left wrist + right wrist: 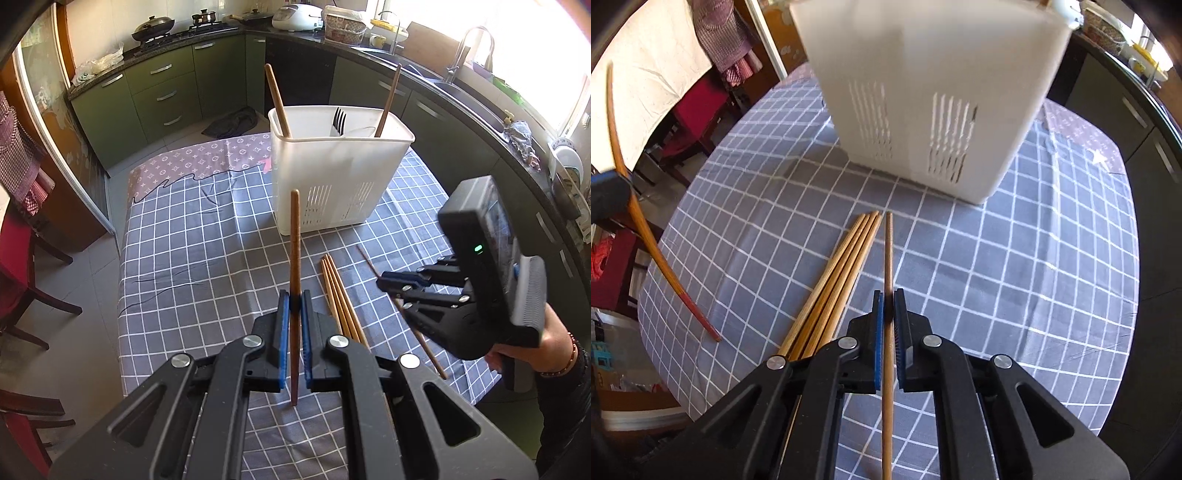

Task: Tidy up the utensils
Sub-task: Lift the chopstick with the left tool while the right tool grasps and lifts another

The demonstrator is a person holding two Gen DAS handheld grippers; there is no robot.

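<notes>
Two chopsticks are in play at once here, one per gripper, so it looks like a both-hands-at-a-time approach to clearing the table.

Starting on the left: the left gripper [294, 306] is clamped tight on a dark brown chopstick [294, 236], pinched partway along its length so it stands nearly upright with its top end pointing toward the white utensil caddy [343, 184]. Holding it vertical makes sense to me, since it has to drop straight into a tall narrow bin.

Middle of the checked tablecloth [192, 251]: a bundle of four lighter chopsticks [340, 295] lies side by side just in front of the caddy, not yet picked up.

Over on the right, the right gripper [889, 306] has closed on a single light brown chopstick [888, 251], which runs straight between the blue pads and sits right next to that bundle. Whether it's clear of the cloth I can't tell. The person's hand [524, 350] is wrapped around that gripper's handle.

The caddy itself stands at the far side of the table and already holds two wooden-handled utensils and a fork [339, 120]. I'd guess both sticks go in there next.
</notes>
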